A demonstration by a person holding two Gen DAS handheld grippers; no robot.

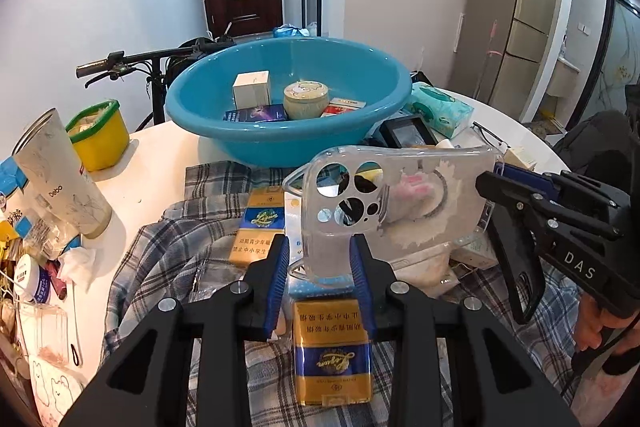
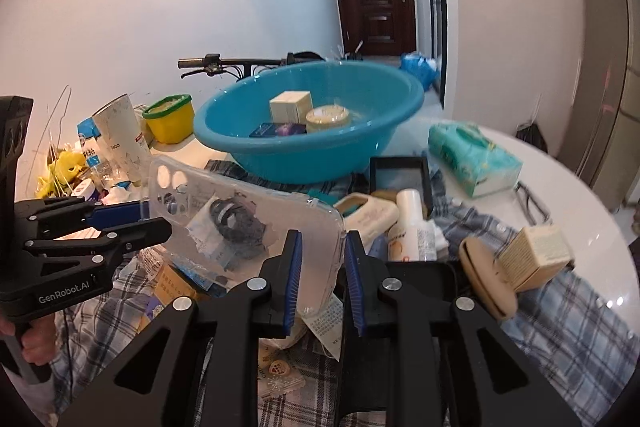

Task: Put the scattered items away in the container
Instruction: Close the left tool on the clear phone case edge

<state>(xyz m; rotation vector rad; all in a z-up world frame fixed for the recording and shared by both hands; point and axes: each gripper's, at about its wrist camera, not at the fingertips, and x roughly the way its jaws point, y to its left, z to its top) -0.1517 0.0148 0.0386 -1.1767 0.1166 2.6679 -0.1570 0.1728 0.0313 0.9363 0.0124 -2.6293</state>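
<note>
Left wrist view: both grippers are clamped on the same clear phone case (image 1: 384,203), left gripper (image 1: 320,279) on its near edge, right gripper (image 2: 320,275) on the far end, holding it above the table (image 1: 160,155). Blue basin (image 1: 288,131) already holds a white box (image 1: 251,89), a round tin (image 1: 306,99) and a couple of packs. Cigarette packs (image 1: 332,351), a tissue pack (image 2: 472,155), a bottle (image 2: 412,227) and more remain scattered, so roughly early-to-mid progress I'd say.

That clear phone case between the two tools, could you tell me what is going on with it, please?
A person holds the clear phone case by both ends above the plaid cloth: the left tool grips one end, the right tool the other. The blue basin behind already holds a few boxes and a round tin.
</note>
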